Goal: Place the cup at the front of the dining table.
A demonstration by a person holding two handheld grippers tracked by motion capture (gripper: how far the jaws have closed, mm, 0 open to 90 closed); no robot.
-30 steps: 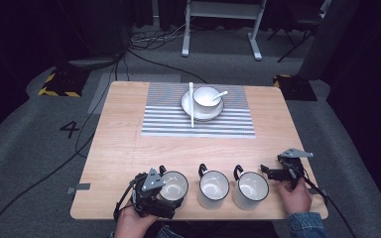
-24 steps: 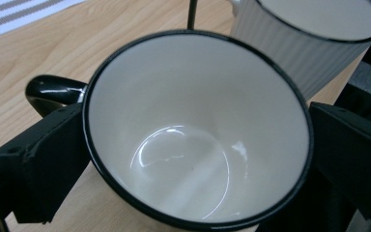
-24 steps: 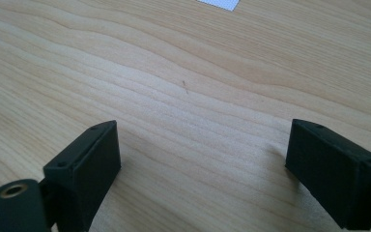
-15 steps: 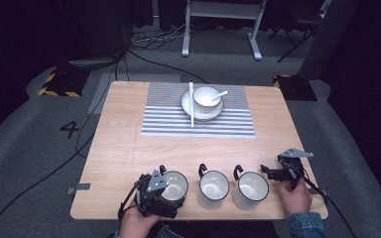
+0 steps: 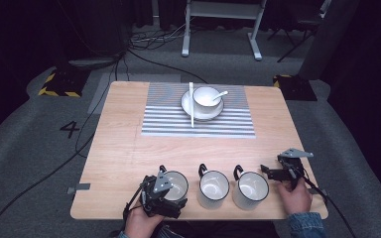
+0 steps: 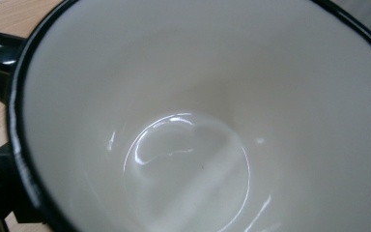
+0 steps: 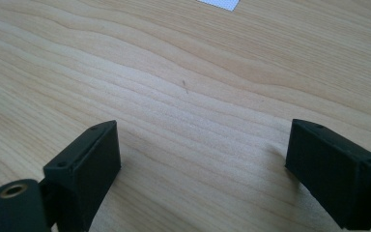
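Observation:
Three white mugs with black rims and handles stand in a row near the table's front edge: a left mug (image 5: 177, 182), a middle mug (image 5: 213, 186) and a right mug (image 5: 251, 187). My left gripper (image 5: 161, 192) sits against the left mug's near side. In the left gripper view I look straight into that mug (image 6: 188, 159); one black jaw stands outside its wall at the lower left, and the other is hidden. My right gripper (image 5: 273, 172) rests just right of the right mug, open, with bare wood between its fingers (image 7: 84, 169).
At the far middle, a striped grey placemat (image 5: 168, 124) holds a white plate (image 5: 187, 105) with a bowl (image 5: 207, 96), a spoon and a pair of chopsticks (image 5: 191, 104). Wooden table (image 5: 124, 134) lies between mat and mugs. Cables cross the floor.
My left gripper has crept slightly right, closer onto the left mug. The right gripper and the mugs have stayed where they were.

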